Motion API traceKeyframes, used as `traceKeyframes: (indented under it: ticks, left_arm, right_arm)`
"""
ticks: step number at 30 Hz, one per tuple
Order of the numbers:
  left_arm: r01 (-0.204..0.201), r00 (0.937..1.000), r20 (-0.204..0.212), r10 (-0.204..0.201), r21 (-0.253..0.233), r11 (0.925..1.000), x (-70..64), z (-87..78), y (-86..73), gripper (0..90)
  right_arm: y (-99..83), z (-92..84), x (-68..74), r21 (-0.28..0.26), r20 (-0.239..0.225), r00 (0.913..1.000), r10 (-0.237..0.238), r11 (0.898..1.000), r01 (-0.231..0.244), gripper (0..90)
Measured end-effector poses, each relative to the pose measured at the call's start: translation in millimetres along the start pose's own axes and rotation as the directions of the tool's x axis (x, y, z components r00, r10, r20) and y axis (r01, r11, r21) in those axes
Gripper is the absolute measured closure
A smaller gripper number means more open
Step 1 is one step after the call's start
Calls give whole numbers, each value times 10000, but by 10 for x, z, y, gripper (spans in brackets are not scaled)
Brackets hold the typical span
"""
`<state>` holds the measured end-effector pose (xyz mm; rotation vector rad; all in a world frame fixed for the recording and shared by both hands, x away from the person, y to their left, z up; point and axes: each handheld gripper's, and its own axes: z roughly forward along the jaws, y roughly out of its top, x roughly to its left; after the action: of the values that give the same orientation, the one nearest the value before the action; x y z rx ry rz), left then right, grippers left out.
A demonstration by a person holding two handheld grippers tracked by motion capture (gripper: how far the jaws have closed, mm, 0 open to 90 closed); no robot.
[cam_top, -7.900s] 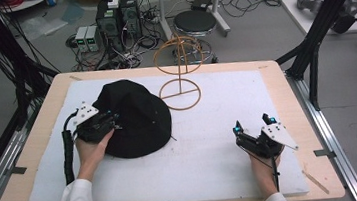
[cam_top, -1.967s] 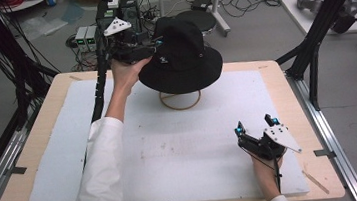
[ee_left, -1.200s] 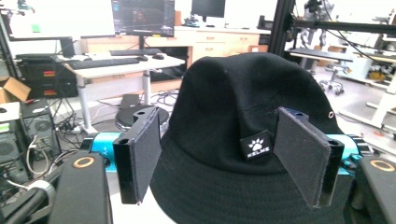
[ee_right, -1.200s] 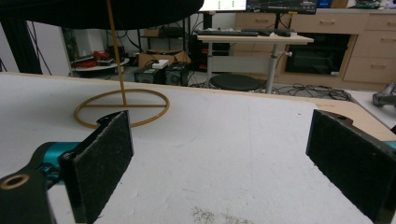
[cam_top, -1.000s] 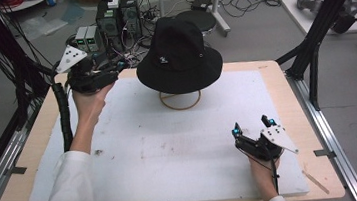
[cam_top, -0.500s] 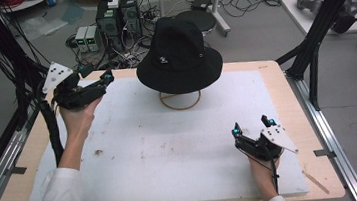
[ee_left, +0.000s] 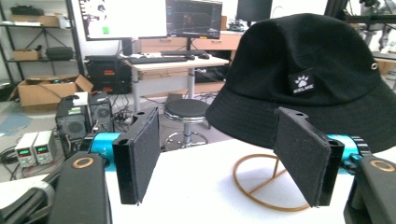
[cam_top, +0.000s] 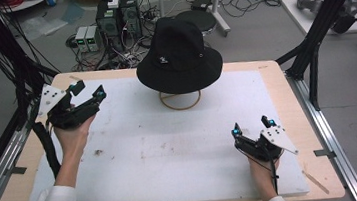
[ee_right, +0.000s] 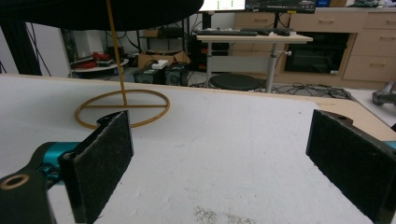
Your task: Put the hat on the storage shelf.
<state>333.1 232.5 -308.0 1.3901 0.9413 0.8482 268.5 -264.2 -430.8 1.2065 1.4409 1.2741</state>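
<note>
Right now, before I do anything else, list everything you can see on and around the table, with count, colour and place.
bucket hat: one, black, small paw label, on top of the wire stand at the table's far middle
wire stand: one, gold, ring base on the white mat under the hat
white mat: one, covers most of the table
table: one, light wood
round stool: one, black, on the floor beyond the table
computer towers: two, dark, on the floor at far left
left gripper: black, teal tips, held above the table's left side, open, empty
right gripper: black, teal tips, at the near right of the mat, open, empty
</note>
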Motion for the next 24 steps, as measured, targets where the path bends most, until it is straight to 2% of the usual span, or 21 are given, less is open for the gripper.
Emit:
traceKeyframes:
  ticks: [4,7,11,12,14,20,23,24]
  left_arm:
    - [157,9993,-337,-165,-229,9996,63,-84,-127,318]
    - [278,9986,-437,-291,-300,9992,90,-130,-215,307]
    - [36,9988,-485,-47,-241,9997,76,-160,-317,292]
    - [-42,9992,-404,36,-147,9999,65,-183,-397,286]
    - [-154,9991,-385,148,-151,9998,62,-206,-459,278]
    - [-155,9987,-496,148,-141,9998,63,-257,-596,272]
    - [-277,9979,-588,277,10,9996,57,-276,-711,272]
    - [-252,9975,-661,259,112,9996,65,-287,-804,272]
  right_arm:
    - [1,-5,-3,-15,48,10000,79,10000,-79,65]
    - [-1,-2,-12,-21,72,9999,77,10000,-77,65]
    - [-3,0,-12,-11,90,9999,49,10000,-49,65]
    - [-4,-2,-5,36,76,9999,99,9999,-99,65]
    - [-5,-3,-4,6,61,10000,57,10000,-57,65]
    - [-6,-3,-1,6,59,10000,32,10000,-32,65]
    - [-7,-2,-3,6,51,10000,36,10000,-36,65]
    - [-9,-1,-4,7,69,10000,31,10000,-31,65]
